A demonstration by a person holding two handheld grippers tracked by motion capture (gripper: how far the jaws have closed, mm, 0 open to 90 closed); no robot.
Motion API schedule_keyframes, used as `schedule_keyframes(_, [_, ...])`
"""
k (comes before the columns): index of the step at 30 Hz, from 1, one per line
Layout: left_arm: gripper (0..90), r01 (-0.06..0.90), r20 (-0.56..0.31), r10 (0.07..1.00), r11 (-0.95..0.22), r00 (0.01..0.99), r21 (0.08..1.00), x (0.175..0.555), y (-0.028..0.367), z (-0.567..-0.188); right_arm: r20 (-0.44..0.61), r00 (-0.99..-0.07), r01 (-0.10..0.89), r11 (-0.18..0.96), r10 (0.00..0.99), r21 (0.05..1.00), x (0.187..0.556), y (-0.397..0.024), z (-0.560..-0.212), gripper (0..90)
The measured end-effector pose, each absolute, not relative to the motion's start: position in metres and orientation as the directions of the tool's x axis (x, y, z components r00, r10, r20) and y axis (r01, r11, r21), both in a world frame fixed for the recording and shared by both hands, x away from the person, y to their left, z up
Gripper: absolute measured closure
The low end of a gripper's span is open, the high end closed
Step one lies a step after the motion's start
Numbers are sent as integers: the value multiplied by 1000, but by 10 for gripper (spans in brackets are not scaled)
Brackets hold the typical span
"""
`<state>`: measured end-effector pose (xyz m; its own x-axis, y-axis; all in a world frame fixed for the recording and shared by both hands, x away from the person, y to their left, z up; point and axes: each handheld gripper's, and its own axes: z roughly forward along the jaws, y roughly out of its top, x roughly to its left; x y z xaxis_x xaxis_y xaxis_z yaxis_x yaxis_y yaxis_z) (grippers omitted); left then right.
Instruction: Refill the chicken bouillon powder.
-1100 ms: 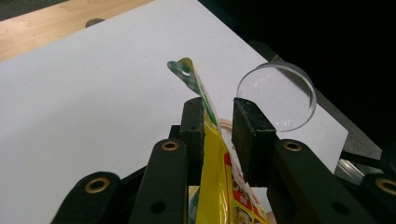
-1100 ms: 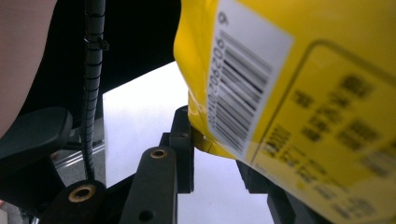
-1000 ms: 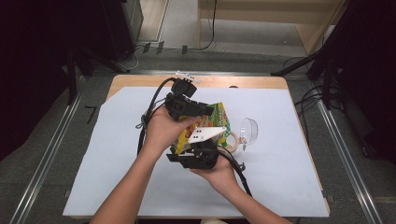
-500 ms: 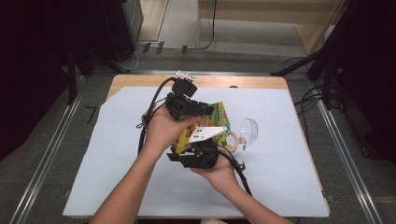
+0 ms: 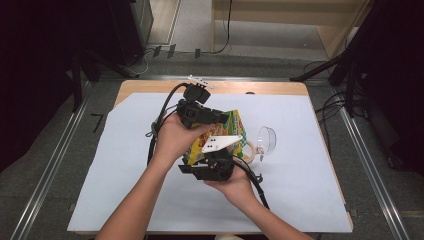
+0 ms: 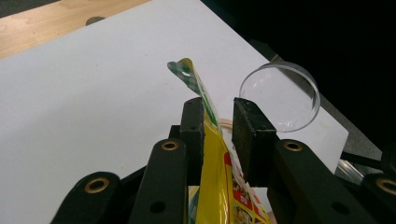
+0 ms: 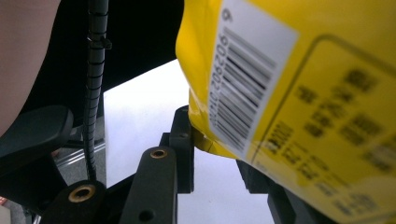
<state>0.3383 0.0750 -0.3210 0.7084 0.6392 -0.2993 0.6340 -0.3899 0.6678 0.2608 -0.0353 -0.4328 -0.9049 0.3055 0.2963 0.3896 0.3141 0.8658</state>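
My left gripper [image 6: 218,126] has its jaws pinching the yellow snack bag [image 5: 227,132] by its top seal, held up over the desk [image 5: 125,165] mid-area. R gripper [image 5: 212,167] grips the bag's lower edge (pad contact partly hidden). Bag looks unopened; tearing and pouring remain, I reckon. Clear bowl [image 5: 267,140] waits toward the right edge. Label text blurred.
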Motion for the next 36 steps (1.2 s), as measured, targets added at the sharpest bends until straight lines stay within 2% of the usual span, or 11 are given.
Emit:
schedule_keyframes(19, [753,621,-314,623,-365,716,693,330,84,-327,278,-911,377,343,305,860,257,-33,-437,716])
schedule_keyframes(36, [766,645,-374,600,-333,707,688,324,101,-339,245,-931,337,375,272,864,252,-27,-450,603])
